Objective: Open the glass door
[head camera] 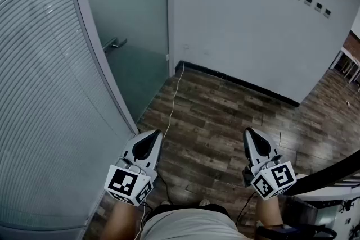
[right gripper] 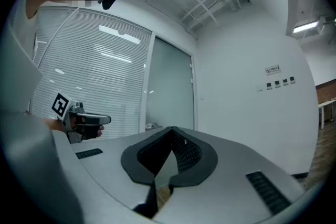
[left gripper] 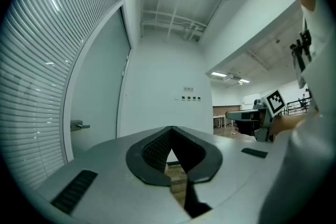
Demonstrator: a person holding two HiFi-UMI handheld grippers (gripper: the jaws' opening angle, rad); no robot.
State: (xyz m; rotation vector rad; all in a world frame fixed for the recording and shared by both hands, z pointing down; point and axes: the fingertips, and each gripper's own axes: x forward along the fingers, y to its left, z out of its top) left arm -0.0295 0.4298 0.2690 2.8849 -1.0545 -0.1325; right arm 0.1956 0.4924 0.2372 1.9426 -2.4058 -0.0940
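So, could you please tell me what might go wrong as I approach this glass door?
The white cable trails along the floor toward the glass door, so a foot might catch it. The left gripper and right gripper are both shut; reaching the door handle like that could just bump the glass.

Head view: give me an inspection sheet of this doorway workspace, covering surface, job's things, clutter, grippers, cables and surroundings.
Surface: dark wood-plank floor.
Job's things: frosted glass door, apparently shut; lever handle untouched.
Clutter: dark bar at lower right, unidentifiable.
Grippers: left gripper and right gripper, fingers together, empty, short of the door.
Cables: thin white cable across the floor from the wall's foot.
Surroundings: slatted partition at left; white wall with switches.
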